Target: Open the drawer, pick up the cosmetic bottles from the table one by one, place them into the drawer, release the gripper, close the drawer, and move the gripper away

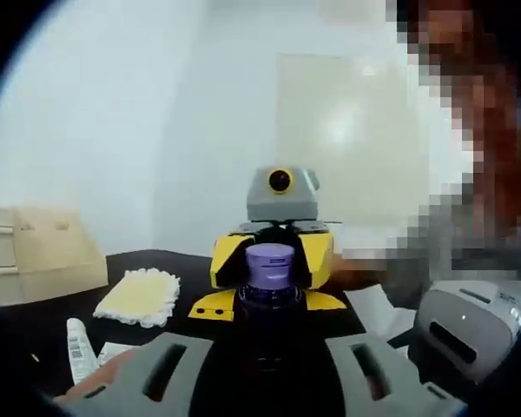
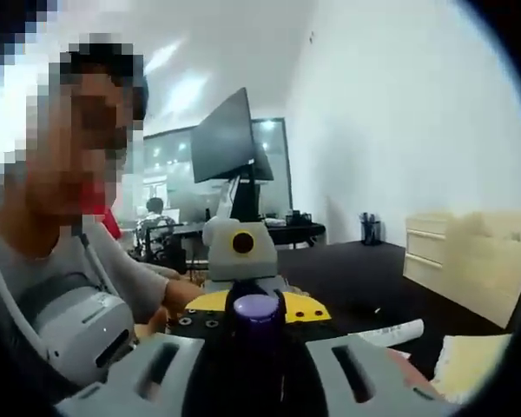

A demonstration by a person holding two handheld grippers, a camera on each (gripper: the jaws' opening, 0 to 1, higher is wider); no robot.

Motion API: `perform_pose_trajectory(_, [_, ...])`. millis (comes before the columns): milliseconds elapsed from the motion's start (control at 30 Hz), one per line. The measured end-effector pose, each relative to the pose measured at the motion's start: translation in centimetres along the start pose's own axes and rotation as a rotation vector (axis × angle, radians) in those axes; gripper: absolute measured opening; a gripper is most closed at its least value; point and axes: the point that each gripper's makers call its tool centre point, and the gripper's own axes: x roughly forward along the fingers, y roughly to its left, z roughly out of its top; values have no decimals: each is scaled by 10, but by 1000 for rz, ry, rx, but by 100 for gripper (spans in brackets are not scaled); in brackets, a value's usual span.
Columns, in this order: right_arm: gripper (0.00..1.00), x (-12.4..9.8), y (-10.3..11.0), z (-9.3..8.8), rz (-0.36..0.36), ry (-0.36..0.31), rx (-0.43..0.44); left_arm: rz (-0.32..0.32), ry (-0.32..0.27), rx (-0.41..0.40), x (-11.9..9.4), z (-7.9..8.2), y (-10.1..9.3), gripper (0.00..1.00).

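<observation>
Holding one purple-capped bottle [image 1: 269, 287] between both hand-held grippers, left [image 1: 269, 369] and right [image 2: 253, 369], jaws closed against its sides, above the dark tabletop [image 1: 156, 261]. Drawer unit [image 2: 469, 261] well apart, looks shut. Judged early: stowing and closing remain.

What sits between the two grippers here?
A purple-capped bottle stands between the left gripper and the right gripper, which face each other; both gripper views show it.

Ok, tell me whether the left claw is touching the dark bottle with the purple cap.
Cannot tell. In the left gripper view the purple-capped bottle sits between the left claw's jaws, but its dark sides blend into shadow.
</observation>
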Motion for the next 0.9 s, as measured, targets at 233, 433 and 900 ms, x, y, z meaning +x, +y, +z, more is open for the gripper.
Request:
perform_pose_trajectory(233, [17, -1, -1, -2, -3, 18, -8, -3, -5, -8, 1, -1, 1, 21])
perform_pose_trajectory(433, [16, -2, -1, -2, -2, 30, -7, 11, -26, 15, 0, 2, 4, 29])
perform_pose_trajectory(900, [17, -12, -27, 10, -71, 22, -8, 14, 21, -43, -6, -5, 27, 44])
